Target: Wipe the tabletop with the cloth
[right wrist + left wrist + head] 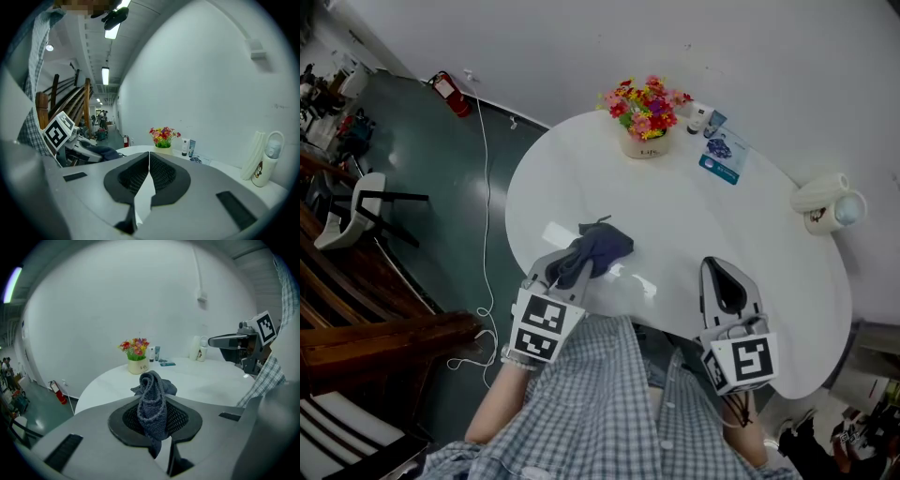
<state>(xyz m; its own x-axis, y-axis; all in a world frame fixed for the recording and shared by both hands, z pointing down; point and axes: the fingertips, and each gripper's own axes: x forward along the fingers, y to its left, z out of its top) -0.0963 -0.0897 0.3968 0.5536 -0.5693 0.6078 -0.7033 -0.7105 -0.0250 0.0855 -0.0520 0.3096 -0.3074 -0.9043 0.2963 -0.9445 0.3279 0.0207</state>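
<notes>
A dark blue-grey cloth (598, 249) is bunched up between the jaws of my left gripper (572, 264), over the near left part of the white oval table (675, 220). In the left gripper view the cloth (152, 401) stands pinched in the left gripper (153, 412), its far end drooping toward the table (206, 377). I cannot tell whether it touches the top. My right gripper (719, 269) hovers over the table's near right edge, shut with nothing in it. In its own view the right gripper (149, 159) has its jaws pressed together.
At the far side stand a flower pot (645, 120), small bottles (701, 116), a blue packet (722, 157) and a white jug with a cup (827, 201). Left of the table on the floor are a fire extinguisher (450, 94), a white cable (484, 187) and a chair (364, 208).
</notes>
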